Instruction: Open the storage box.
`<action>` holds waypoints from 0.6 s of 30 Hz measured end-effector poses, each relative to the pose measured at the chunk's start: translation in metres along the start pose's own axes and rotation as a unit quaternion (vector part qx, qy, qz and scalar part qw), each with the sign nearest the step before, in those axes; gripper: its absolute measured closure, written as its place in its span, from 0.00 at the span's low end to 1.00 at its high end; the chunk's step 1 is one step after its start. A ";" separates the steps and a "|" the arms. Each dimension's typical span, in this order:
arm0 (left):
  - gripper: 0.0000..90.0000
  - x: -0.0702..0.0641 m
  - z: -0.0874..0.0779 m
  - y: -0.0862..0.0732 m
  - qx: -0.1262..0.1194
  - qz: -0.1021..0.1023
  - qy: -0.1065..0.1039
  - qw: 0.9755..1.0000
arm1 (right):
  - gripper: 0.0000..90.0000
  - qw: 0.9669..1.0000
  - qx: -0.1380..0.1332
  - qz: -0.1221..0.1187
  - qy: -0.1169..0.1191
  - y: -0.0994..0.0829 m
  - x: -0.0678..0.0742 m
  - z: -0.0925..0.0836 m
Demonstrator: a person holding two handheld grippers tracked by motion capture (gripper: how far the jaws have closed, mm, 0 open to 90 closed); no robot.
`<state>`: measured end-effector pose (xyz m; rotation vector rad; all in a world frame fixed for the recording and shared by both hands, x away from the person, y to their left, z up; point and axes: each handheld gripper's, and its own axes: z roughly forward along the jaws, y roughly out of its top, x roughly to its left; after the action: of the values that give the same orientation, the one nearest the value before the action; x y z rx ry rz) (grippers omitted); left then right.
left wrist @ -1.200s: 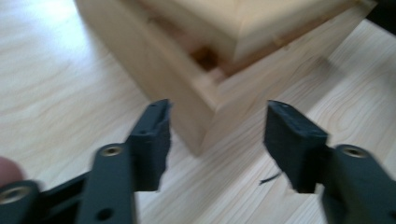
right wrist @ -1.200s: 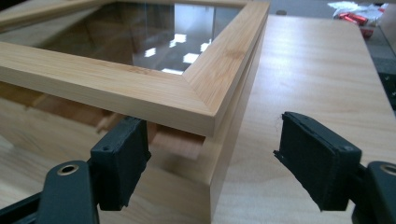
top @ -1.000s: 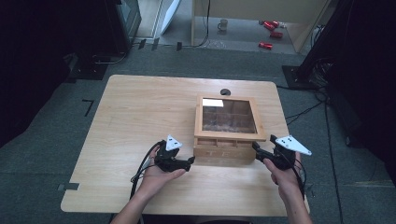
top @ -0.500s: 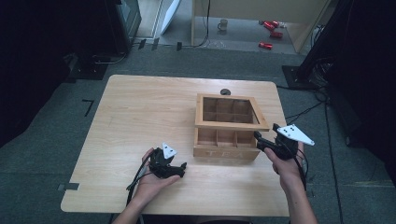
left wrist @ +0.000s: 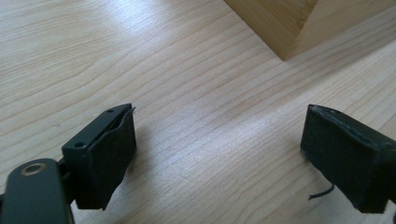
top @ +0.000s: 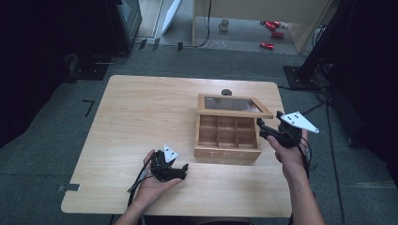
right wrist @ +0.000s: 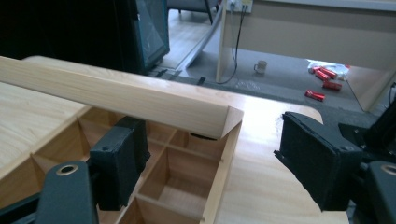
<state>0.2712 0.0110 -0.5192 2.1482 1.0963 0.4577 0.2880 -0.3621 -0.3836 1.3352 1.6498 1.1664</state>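
A wooden tea box (top: 227, 149) with several empty compartments stands right of centre on the table (top: 141, 112). Its glass lid (top: 233, 105) is tilted up at the front. My right gripper (top: 260, 127) is at the box's right front corner. In the right gripper view it (right wrist: 215, 163) is open, one jaw under the raised lid edge (right wrist: 116, 98) and over the compartments (right wrist: 173, 177), the other outside the box. My left gripper (top: 184, 171) lies low on the table left of the box front. Its jaws (left wrist: 219, 154) have just been opening, nothing between them, the box corner (left wrist: 285, 23) ahead.
A small dark round thing (top: 226, 92) lies on the table just behind the box. Bare tabletop spreads to the left and in front. On the floor beyond are red cans (top: 272, 26), a mug (top: 225, 23) and dark equipment (top: 117, 23).
The lid went from shut to tilted up as my right gripper rose at the box's right corner. My left gripper drew back from the box front and sank to the table.
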 end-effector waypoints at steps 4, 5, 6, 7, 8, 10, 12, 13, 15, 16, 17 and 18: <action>0.16 0.000 0.000 0.000 -0.004 -0.004 0.003 1.000 | 0.26 1.000 -0.014 -0.005 0.005 0.008 -0.004 0.004; 0.16 0.000 0.000 0.000 -0.003 -0.005 0.002 1.000 | 0.26 1.000 -0.018 -0.008 0.004 0.010 -0.005 0.006; 0.16 0.000 0.000 0.000 -0.004 -0.005 0.002 1.000 | 0.26 1.000 -0.019 -0.012 0.001 0.012 -0.005 0.008; 0.16 0.000 0.000 0.000 -0.004 -0.005 0.002 1.000 | 0.26 1.000 -0.019 -0.012 0.001 0.012 -0.005 0.008; 0.16 0.000 0.000 0.000 -0.004 -0.004 0.003 1.000 | 0.26 1.000 -0.014 -0.025 -0.007 0.015 -0.005 0.014; 0.16 0.000 0.000 0.000 -0.004 -0.004 0.003 1.000 | 0.27 1.000 -0.012 -0.028 -0.006 0.016 -0.006 0.020; 0.16 0.000 0.000 0.000 -0.004 -0.004 0.003 1.000 | 0.27 0.999 -0.012 -0.032 0.000 0.017 -0.008 0.025; 0.16 0.000 0.000 0.000 -0.004 -0.004 0.003 1.000 | 0.27 0.999 -0.013 -0.034 0.005 0.017 -0.008 0.027; 0.16 0.000 0.000 0.000 -0.004 -0.004 0.003 1.000 | 0.31 0.999 -0.016 -0.042 0.015 0.019 -0.010 0.030; 0.16 0.000 0.000 0.000 -0.004 -0.004 0.003 1.000 | 0.34 0.998 -0.018 -0.050 0.024 0.019 -0.010 0.031; 0.16 0.000 0.000 0.000 -0.004 -0.004 0.003 1.000 | 0.36 0.998 -0.019 -0.056 0.031 0.020 -0.011 0.032; 0.16 0.000 0.000 0.000 -0.004 -0.004 0.002 1.000 | 0.39 0.997 -0.020 -0.062 0.037 0.020 -0.011 0.033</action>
<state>0.2710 0.0117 -0.5193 2.1351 1.1040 0.4632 0.3274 -0.3648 -0.3761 1.1603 1.7263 1.1825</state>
